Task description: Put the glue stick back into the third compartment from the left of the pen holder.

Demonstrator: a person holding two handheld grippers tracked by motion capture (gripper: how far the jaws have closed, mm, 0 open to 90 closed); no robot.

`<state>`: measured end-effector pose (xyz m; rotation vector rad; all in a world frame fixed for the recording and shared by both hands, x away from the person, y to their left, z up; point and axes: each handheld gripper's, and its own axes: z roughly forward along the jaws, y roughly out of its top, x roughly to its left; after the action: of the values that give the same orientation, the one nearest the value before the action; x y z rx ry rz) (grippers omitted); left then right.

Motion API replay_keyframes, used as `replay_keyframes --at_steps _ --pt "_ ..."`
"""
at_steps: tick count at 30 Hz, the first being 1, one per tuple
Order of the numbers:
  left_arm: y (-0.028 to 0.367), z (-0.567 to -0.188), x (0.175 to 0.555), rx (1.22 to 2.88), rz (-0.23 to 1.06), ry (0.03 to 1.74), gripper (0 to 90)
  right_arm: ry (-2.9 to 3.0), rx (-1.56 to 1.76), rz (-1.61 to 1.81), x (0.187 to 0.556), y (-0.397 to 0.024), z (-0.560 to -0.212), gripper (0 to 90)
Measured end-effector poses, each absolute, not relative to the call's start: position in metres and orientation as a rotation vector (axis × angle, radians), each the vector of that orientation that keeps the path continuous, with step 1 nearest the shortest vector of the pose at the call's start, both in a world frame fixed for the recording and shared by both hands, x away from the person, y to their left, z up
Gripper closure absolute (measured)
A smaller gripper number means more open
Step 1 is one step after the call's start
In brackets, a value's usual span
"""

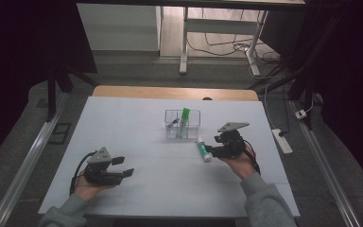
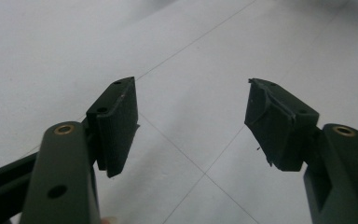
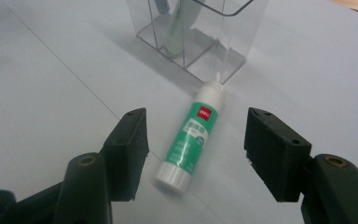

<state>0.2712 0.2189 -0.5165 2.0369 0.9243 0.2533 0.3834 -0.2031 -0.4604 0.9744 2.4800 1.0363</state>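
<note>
A green-and-white glue stick (image 1: pixel 203 149) (image 3: pixel 191 135) lies flat on the white table, its cap end touching the foot of a clear plastic organizer (image 1: pixel 183 124) (image 3: pixel 200 32). Inside the organizer stand a green marker (image 1: pixel 184 121) and a small dark item. My right gripper (image 1: pixel 212 150) (image 3: pixel 193 154) is open just right of the glue stick, its jaws on either side of the stick's near end without touching it. At the front left my left gripper (image 1: pixel 123 166) (image 2: pixel 191 126) is open over bare table, nothing between its jaws.
The white sheet (image 1: pixel 137 137) covers a wooden table whose far edge (image 1: pixel 175 92) shows. Beyond it are desk legs (image 1: pixel 184 42) and cables on the floor. A power strip (image 1: pixel 282 141) lies on the floor to the right.
</note>
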Motion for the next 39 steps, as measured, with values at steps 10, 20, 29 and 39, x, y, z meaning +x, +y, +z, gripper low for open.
replay_keyframes --at_steps 10,20,29,39 --pt "0.218 -0.519 0.272 2.043 0.25 0.935 34.1 2.525 1.016 0.983 0.404 -0.188 -0.465 38.9" --pt "0.217 -0.52 0.273 2.059 0.236 0.932 34.0 2.569 1.078 0.898 0.421 -0.177 -0.476 38.5" --pt "0.218 -0.521 0.274 2.062 0.235 0.937 33.9 2.581 1.097 0.865 0.428 -0.167 -0.482 38.4" --pt "0.219 -0.522 0.275 2.05 0.217 0.933 33.3 2.583 1.127 0.832 0.434 -0.162 -0.486 38.8"
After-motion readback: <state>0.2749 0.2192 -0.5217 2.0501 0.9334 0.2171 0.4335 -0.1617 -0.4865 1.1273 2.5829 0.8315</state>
